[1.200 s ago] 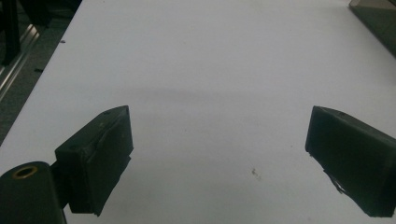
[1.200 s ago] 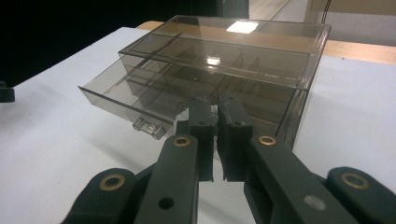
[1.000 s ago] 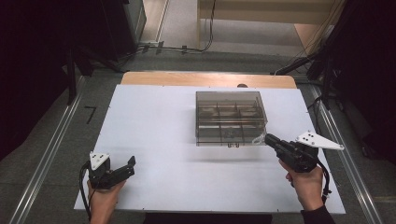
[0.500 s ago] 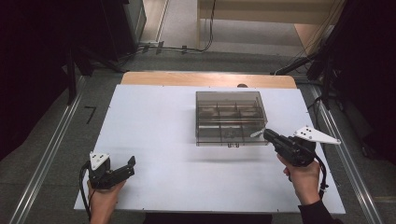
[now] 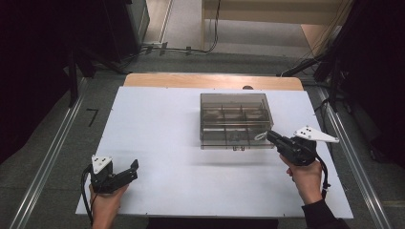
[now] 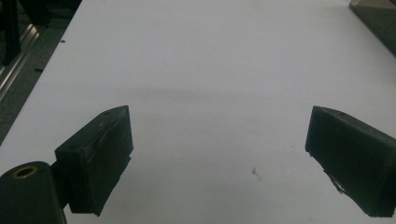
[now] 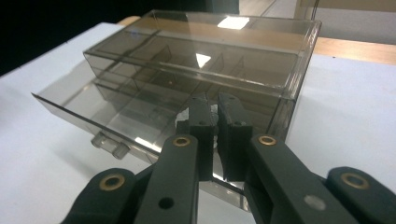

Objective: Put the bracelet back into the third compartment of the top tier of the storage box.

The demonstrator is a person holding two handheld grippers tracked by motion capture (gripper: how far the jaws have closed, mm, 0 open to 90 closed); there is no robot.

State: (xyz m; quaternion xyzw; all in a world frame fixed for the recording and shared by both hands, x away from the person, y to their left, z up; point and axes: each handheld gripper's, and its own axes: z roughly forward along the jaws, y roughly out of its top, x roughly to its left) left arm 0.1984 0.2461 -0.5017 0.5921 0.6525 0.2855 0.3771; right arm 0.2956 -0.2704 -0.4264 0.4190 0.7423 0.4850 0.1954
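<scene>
A smoky see-through drawer box (image 5: 234,102) stands right of centre on the white table (image 5: 157,124). Its bottom drawer (image 7: 93,112) is pulled out a little, with a small clear handle (image 7: 109,144) at its front. My right gripper (image 5: 268,135) hovers at the box's front right corner, shut on a small white piece (image 5: 260,136). In the right gripper view the jaws (image 7: 213,105) meet just above the open drawer, with the white piece (image 7: 214,109) showing between their tips. My left gripper (image 5: 131,169) stands open over the front left of the table, nothing between its fingers (image 6: 100,154).
A wooden strip (image 5: 210,81) borders the table's far edge. Metal rails (image 5: 47,157) run along the floor on both sides. Cables (image 5: 191,47) lie on the floor behind the table. Bare white table (image 6: 210,56) stretches ahead of the left gripper.
My right gripper has moved slightly up and toward the box's front right corner with the white piece in it. The left gripper has stayed where it was.
</scene>
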